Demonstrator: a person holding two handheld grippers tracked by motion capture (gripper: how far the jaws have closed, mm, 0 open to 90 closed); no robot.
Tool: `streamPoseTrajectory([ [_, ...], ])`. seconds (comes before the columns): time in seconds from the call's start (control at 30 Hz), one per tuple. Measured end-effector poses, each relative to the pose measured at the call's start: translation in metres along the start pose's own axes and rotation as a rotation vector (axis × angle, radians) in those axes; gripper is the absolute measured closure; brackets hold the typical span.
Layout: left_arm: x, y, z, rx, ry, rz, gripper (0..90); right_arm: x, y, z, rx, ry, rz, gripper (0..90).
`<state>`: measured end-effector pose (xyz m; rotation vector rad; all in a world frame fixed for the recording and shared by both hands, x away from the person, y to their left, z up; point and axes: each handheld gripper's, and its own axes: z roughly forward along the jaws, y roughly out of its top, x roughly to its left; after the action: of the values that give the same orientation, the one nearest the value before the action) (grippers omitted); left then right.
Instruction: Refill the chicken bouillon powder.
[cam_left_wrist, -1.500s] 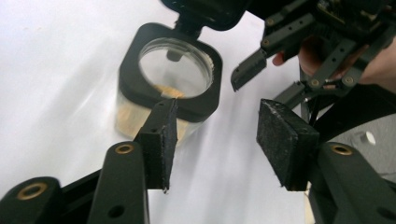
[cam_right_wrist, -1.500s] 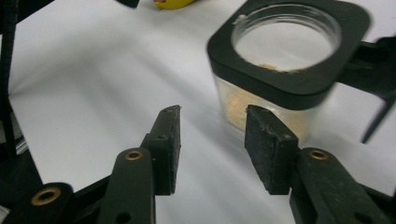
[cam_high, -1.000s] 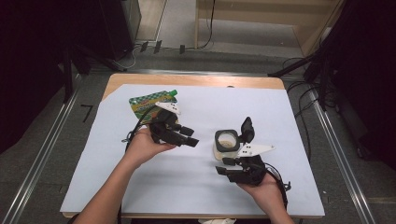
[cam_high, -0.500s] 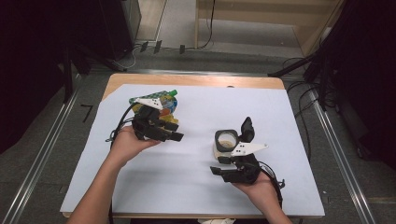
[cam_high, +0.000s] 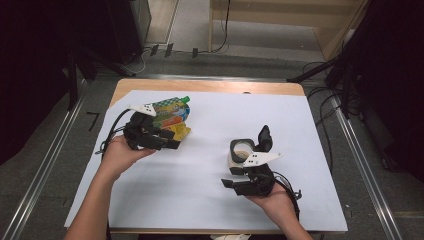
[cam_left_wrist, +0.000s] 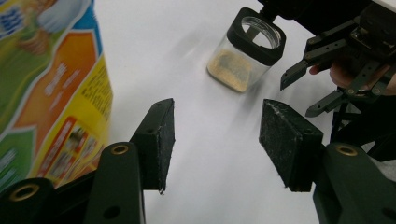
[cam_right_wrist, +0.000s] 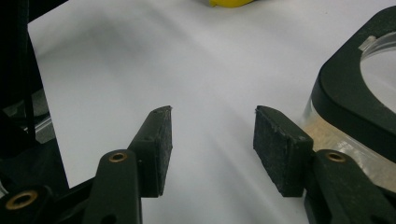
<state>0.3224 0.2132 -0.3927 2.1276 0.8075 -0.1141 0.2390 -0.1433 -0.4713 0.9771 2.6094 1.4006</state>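
High view: fixed overhead on the person's side, facing forward and down across the whole desk (cam_high: 150, 200), mid-distance. Left gripper view: rides low, looks along its own jaws toward the jar (cam_left_wrist: 246, 49) at 1 o'clock, close in. Right gripper view: very near the sheet, same jar (cam_right_wrist: 359, 93) at 3 o'clock. All three share that jar (cam_high: 240, 152); the pouch (cam_high: 172, 117) (cam_left_wrist: 46, 84) shows in two.

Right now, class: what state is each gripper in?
Left gripper: open, nothing between the jaws.
Right gripper: open, jaws just widened, nothing between them.
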Motion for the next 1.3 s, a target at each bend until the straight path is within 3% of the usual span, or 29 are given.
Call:
streamPoseTrajectory([
  [0.37,0.014,-0.013,-0.025,-0.011,0.056,-0.048,46.7,0.0,0.002,0.004,0.007,0.008,-0.014,47.6],
  [0.6,0.023,-0.017,-0.035,-0.022,0.07,-0.072,47.1,0.0,0.002,0.007,0.02,0.013,-0.014,47.6],
  [0.8,0.036,-0.026,-0.049,-0.018,0.11,-0.107,49.0,0.0,0.001,0.007,0.021,0.011,-0.016,47.6],
  [0.87,0.037,-0.027,-0.052,-0.012,0.128,-0.1,50.1,-0.001,0.001,0.007,0.02,0.012,-0.018,47.6],
  [1.13,0.052,-0.025,-0.052,-0.017,0.162,-0.129,49.6,0.001,0.001,0.008,0.02,0.013,-0.02,47.6],
  [1.3,0.058,-0.021,-0.043,-0.012,0.151,-0.128,49.3,0.001,0.0,0.008,0.019,0.011,-0.019,47.6],
])
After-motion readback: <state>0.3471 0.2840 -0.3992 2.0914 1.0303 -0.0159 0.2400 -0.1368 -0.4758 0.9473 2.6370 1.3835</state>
